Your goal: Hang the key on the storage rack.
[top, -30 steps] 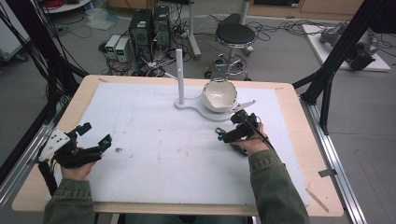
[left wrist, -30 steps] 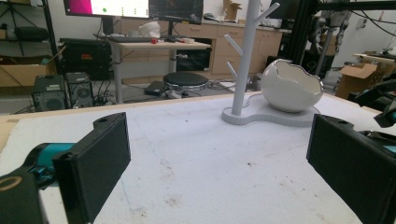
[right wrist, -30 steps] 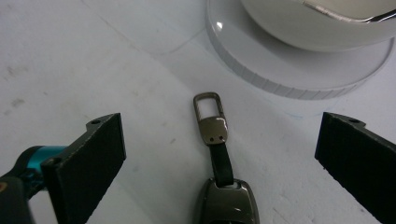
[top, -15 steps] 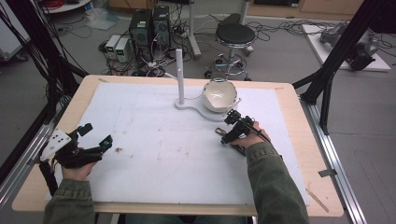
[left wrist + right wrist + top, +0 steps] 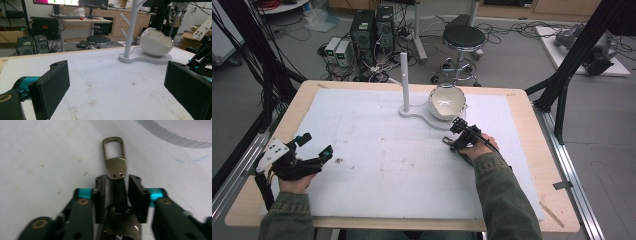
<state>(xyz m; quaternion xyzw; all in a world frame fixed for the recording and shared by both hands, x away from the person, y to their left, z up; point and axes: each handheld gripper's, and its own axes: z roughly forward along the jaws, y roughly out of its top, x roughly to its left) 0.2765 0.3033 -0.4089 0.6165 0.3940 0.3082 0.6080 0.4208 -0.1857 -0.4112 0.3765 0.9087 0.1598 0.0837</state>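
A key strap lies on the white mat: a black band with a metal clasp (image 5: 114, 157) at its far end. My right gripper (image 5: 117, 185) points down at it with the band between its jaws. The jaws have just been closing, and a thin gap still shows on each side of the band. In the high view the right gripper (image 5: 452, 132) sits just in front of the cracked-egg white bowl (image 5: 446, 102). My left gripper (image 5: 316, 146) rests at the mat's left side, open, with nothing between its jaws (image 5: 117, 90).
The bowl (image 5: 155, 45) stands on a white base (image 5: 414, 114) with a branched white post (image 5: 405, 80) beside it. The white mat (image 5: 387, 165) covers most of the wooden table. Computers, cables and a stool stand on the floor beyond the far edge.
My right gripper has shifted a little left and down toward the mat, and its jaws have drawn in around the strap. The left gripper has stayed put.
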